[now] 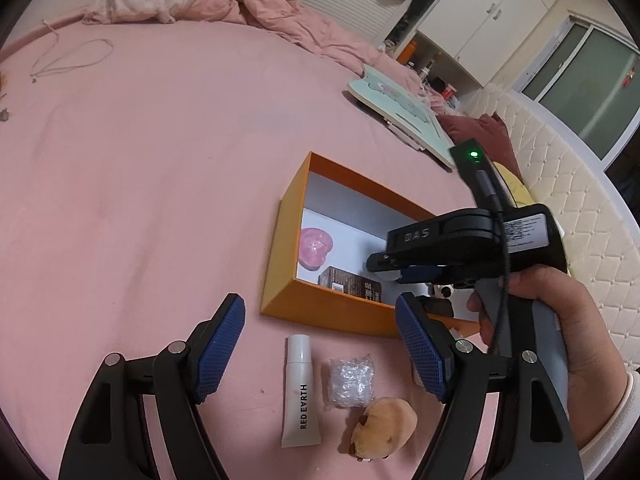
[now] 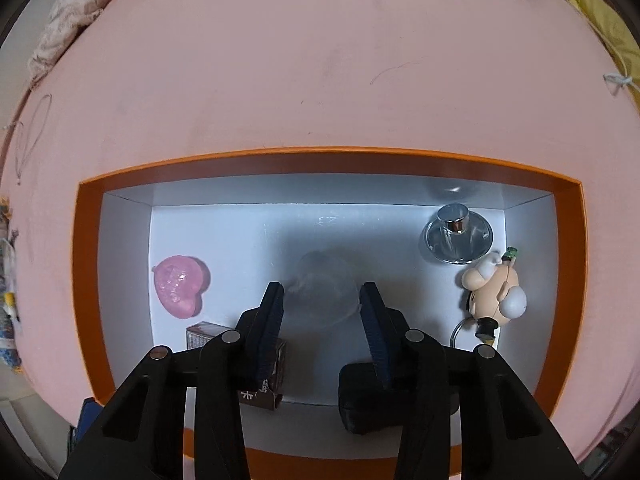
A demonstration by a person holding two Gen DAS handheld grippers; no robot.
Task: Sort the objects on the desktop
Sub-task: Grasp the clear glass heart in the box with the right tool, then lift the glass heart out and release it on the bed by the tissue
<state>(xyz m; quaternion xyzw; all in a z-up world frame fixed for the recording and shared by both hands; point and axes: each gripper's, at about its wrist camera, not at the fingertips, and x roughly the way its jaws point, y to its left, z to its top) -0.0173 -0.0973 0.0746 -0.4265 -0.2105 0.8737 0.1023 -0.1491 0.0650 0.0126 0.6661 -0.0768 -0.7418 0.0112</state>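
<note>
Orange cardboard frames the box (image 2: 92, 280) we are sorting into, sitting on the pink bed sheet (image 1: 140, 180). Our right claw (image 2: 322, 304) points straight down into it, jaws part open, and we see nothing solid between the pads, only a faint blurred round shape on the white floor below them that we cannot identify. So we judge a drop-off into the box is the step in hand, though whether something was just let go we cannot tell.

Already inside the box lie a pink heart-shaped piece (image 2: 180, 290), a small brown carton (image 2: 208, 336), a black pouch (image 2: 372, 404), a round glass bottle with a silver cap (image 2: 458, 234) and a cartoon figure keychain (image 2: 496, 292).

Our left claw (image 1: 320, 352) hangs wide open and empty above 3 things on the sheet just outside the box's near wall: a white RED EARTH tube (image 1: 300, 392), a crumpled clear wrapper (image 1: 350, 380) and a tan plush toy (image 1: 384, 428).

Next, we would lift the right claw clear of the box walls, then bring a claw down over 1 of those 3. The tube lies lengthwise between the left pads, so it looks the easiest grasp; the soft plush will squash under the pads.
</note>
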